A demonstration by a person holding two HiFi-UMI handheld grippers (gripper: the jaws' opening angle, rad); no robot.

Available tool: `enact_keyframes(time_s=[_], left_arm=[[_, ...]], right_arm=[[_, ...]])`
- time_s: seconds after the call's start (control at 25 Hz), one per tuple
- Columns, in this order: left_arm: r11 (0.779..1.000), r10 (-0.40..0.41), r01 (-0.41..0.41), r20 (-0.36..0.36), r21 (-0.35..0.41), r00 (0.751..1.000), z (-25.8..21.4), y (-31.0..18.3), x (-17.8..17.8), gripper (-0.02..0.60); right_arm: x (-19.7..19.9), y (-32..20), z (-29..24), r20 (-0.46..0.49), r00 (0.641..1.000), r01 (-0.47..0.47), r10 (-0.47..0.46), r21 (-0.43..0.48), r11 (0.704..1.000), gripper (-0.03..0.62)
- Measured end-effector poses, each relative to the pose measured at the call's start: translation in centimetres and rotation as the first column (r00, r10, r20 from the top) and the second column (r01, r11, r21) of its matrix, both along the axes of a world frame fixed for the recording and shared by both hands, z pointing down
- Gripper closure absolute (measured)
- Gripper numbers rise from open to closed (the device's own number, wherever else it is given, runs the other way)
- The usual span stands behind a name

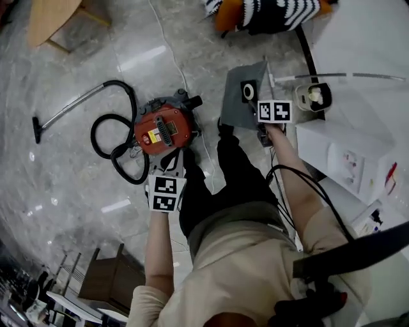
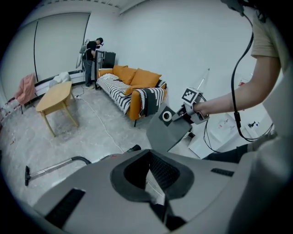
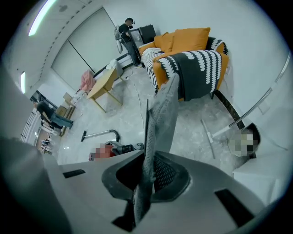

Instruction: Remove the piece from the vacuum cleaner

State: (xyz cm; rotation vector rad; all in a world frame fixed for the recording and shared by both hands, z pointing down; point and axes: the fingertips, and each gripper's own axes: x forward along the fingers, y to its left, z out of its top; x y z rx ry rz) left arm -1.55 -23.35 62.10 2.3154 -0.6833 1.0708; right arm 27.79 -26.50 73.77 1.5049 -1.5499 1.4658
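I have the vacuum cleaner (image 1: pixel 165 128) on the floor (image 1: pixel 77 185), its hose (image 1: pixel 110 137) looped at its left and the wand (image 1: pixel 70 107) reaching further left. My left gripper (image 1: pixel 170 165) hangs just before it, on my side. To its right, apart from it, the piece (image 1: pixel 241 96) sits between my right gripper (image 1: pixel 261 121) jaws. Behind lie the sofa (image 1: pixel 268 13) and, far left, a table (image 1: pixel 54 19)

A glossy grey marble floor (image 1: pixel 77 185) meets white walls (image 2: pixel 183 41), with an orange sofa (image 2: pixel 137 77) and a wooden table (image 2: pixel 55 97).
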Motion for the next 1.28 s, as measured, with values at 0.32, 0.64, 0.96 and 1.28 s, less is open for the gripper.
enact_keyframes(time_s=[0.32, 0.64, 0.96, 1.28], left_arm=[[0.995, 0.043, -0.044, 0.013, 0.09, 0.999, -6.4, -0.8, -1.8, 0.584], [0.993, 0.058, -0.055, -0.031, 0.101, 0.998, -10.2, -0.7, -1.0, 0.584], [0.993, 0.028, -0.019, -0.077, 0.119, 0.997, -13.5, -0.3, -3.5, 0.584], [0.975, 0.056, -0.028, -0.119, 0.222, 0.991, -17.5, -2.0, -4.6, 0.584]], right_arm=[[-0.3, 0.9, -6.2, 0.049, 0.992, -0.118, 0.115, 0.07, 0.991, 0.569], [2.5, -0.1, -12.7, 0.07, 0.98, -0.198, 0.188, 0.188, 0.962, 0.569], [-1.0, 1.7, -17.7, 0.035, 0.997, -0.068, 0.062, 0.215, 0.974, 0.569], [-5.2, 1.9, -22.1, 0.091, 0.996, -0.04, 0.015, 0.286, 0.957, 0.569]])
